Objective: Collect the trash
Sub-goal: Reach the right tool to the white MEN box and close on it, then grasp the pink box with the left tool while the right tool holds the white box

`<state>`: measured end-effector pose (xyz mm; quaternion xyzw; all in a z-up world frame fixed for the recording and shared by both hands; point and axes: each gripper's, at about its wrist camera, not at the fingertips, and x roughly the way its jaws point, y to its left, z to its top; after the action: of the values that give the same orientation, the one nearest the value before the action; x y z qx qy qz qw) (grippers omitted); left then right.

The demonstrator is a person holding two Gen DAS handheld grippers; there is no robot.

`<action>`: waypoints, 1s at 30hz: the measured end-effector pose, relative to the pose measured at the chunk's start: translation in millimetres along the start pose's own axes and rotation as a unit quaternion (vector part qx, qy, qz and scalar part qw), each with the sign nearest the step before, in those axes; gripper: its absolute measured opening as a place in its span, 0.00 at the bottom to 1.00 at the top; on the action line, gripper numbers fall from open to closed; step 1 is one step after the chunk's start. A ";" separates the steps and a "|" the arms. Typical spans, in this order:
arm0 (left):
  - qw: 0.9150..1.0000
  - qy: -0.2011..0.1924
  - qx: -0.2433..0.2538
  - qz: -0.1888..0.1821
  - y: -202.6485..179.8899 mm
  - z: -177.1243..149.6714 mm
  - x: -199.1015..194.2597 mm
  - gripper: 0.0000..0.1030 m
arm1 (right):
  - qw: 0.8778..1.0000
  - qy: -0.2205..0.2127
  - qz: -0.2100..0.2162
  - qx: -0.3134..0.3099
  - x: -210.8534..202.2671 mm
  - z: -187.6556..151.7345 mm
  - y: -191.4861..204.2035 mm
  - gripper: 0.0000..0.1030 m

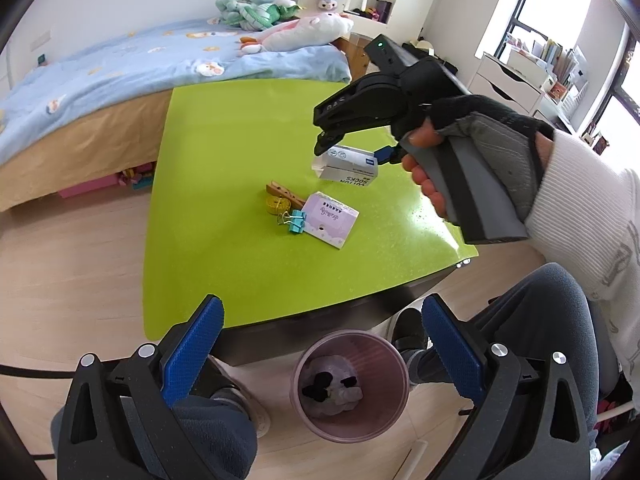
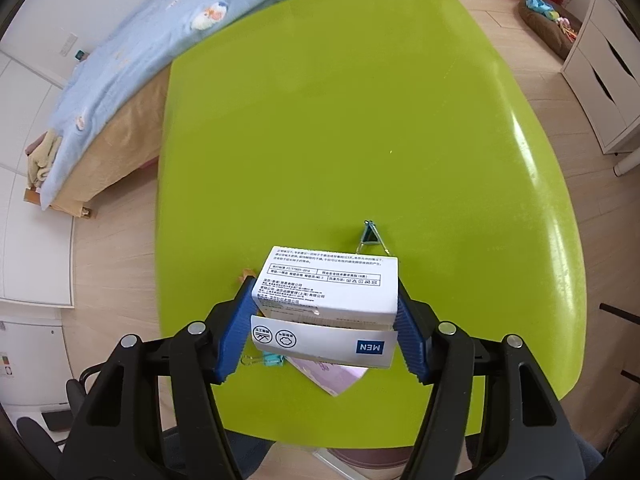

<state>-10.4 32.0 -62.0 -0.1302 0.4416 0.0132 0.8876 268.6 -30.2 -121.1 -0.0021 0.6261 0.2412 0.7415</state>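
Note:
My right gripper (image 2: 324, 316) is shut on a white cotton-socks box (image 2: 328, 292) and holds it above the green table (image 2: 360, 120). In the left wrist view the same box (image 1: 348, 166) hangs between the right gripper's fingers (image 1: 384, 154), above the table (image 1: 240, 140). My left gripper (image 1: 320, 352) is open and empty, over a pink trash bin (image 1: 350, 384) on the floor that holds crumpled trash. A purple card packet (image 1: 330, 218) lies on the table, partly hidden under the box in the right wrist view (image 2: 336, 376).
A wooden clothespin (image 1: 284, 192), yellow tape roll (image 1: 278, 204) and teal binder clip (image 1: 296, 222) lie by the packet. A dark binder clip (image 2: 370, 234) stands beyond the box. A bed (image 1: 120, 80) borders the table's far left; my knees flank the bin.

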 end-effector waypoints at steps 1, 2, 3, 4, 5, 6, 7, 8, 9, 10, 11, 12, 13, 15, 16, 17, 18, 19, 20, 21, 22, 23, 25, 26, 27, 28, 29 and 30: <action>1.000 0.000 0.004 -0.001 -1.3 2.5 0.7 0.93 | 1.000 -0.003 0.004 -0.005 -6.5 -2.5 -2.8 0.62; 1.000 -0.001 0.006 -0.001 -2.6 3.7 1.0 0.93 | 1.000 -0.006 0.007 -0.008 -11.9 -5.8 -5.4 0.62; 1.000 -0.001 0.010 -0.001 -4.1 6.1 1.7 0.93 | 1.000 -0.010 0.010 -0.012 -18.4 -9.1 -8.7 0.62; 1.000 -0.002 0.014 -0.002 -5.4 9.5 2.5 0.93 | 1.000 -0.012 0.013 -0.015 -23.2 -11.6 -11.3 0.62; 1.000 -0.002 0.017 -0.003 -6.4 12.7 3.5 0.93 | 1.000 -0.015 0.017 -0.019 -28.7 -15.3 -14.5 0.62; 1.000 -0.002 0.020 -0.004 -7.4 14.8 4.3 0.93 | 0.999 -0.017 0.019 -0.023 -34.6 -19.0 -17.9 0.62; 1.000 -0.002 0.026 -0.004 -8.8 18.8 6.1 0.93 | 0.999 -0.021 0.022 -0.026 -39.5 -22.2 -21.1 0.62; 1.000 -0.001 0.030 -0.005 -10.1 21.9 7.4 0.93 | 0.999 -0.024 0.023 -0.031 -46.4 -27.6 -26.6 0.62; 0.999 0.001 0.036 -0.006 -11.8 26.1 9.6 0.93 | 0.999 -0.027 0.024 -0.035 -51.7 -31.8 -31.0 0.62; 0.999 0.003 0.043 -0.007 -13.3 29.8 11.8 0.93 | 0.999 -0.029 0.025 -0.037 -54.9 -34.3 -33.6 0.62; 0.999 0.006 0.050 -0.010 -15.2 34.8 15.1 0.93 | 0.998 -0.031 0.027 -0.038 -59.0 -37.6 -38.5 0.62; 0.998 0.009 0.057 -0.013 -17.6 40.1 18.9 0.93 | 0.998 -0.032 0.029 -0.038 -62.6 -41.1 -44.3 0.62; 0.998 0.013 0.065 -0.013 -19.8 46.2 24.1 0.93 | 0.998 -0.033 0.030 -0.037 -65.1 -43.3 -48.0 0.62; 0.996 0.022 0.079 -0.019 -22.7 55.8 34.5 0.93 | 0.998 -0.035 0.031 -0.034 -71.0 -49.4 -58.3 0.62; 0.996 0.030 0.087 -0.021 -25.6 61.6 42.4 0.93 | 0.998 -0.035 0.031 -0.034 -72.0 -50.7 -61.4 0.62; 0.995 0.038 0.095 -0.022 -27.6 66.7 49.9 0.93 | 0.998 -0.036 0.029 -0.034 -74.3 -53.5 -66.1 0.62; 0.994 0.044 0.100 -0.024 -28.7 71.1 55.8 0.93 | 0.998 -0.036 0.028 -0.034 -76.9 -55.9 -71.1 0.62; 0.992 0.051 0.109 -0.025 -30.7 76.8 64.6 0.93 | 0.998 -0.038 0.026 -0.034 -78.8 -58.4 -75.4 0.62; 0.991 0.057 0.114 -0.027 -32.0 80.6 70.7 0.93 | 0.998 -0.039 0.024 -0.032 -80.9 -60.0 -79.6 0.62; 0.990 0.066 0.119 -0.031 -33.1 85.1 78.7 0.93 | 0.998 -0.040 0.023 -0.030 -82.9 -61.3 -83.8 0.62; 0.989 0.076 0.126 -0.030 -34.3 89.5 88.9 0.93 | 0.998 -0.041 0.022 -0.029 -84.7 -62.7 -87.9 0.62; 0.987 0.085 0.131 -0.029 -35.5 93.0 97.4 0.93 | 0.999 -0.042 0.022 -0.025 -86.6 -64.0 -92.5 0.62; 0.984 0.103 0.140 -0.032 -37.2 98.2 112.8 0.93 | 0.999 -0.044 0.022 -0.019 -88.3 -64.7 -99.4 0.62; 0.982 0.114 0.146 -0.029 -37.7 101.1 122.4 0.93 | 0.999 -0.045 0.021 -0.015 -89.7 -65.5 -104.0 0.62; 0.980 0.124 0.152 -0.027 -38.1 103.2 131.1 0.93 | 0.999 -0.046 0.021 -0.012 -91.2 -66.6 -108.3 0.62; 0.978 0.133 0.157 -0.025 -38.5 104.9 138.7 0.93 | 0.999 -0.047 0.021 -0.010 -92.6 -68.5 -110.7 0.62; 0.976 0.145 0.163 -0.025 -38.9 106.9 148.9 0.93 | 0.999 -0.048 0.021 -0.008 -93.6 -68.9 -112.8 0.62; 0.974 0.154 0.167 -0.025 -38.5 107.6 155.7 0.93 | 0.999 -0.048 0.020 -0.006 -94.6 -70.0 -114.7 0.62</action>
<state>173.8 6.7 -114.1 0.0085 0.5655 -0.1032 0.8183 235.5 -186.5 -82.6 0.0178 0.5878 0.2601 0.7658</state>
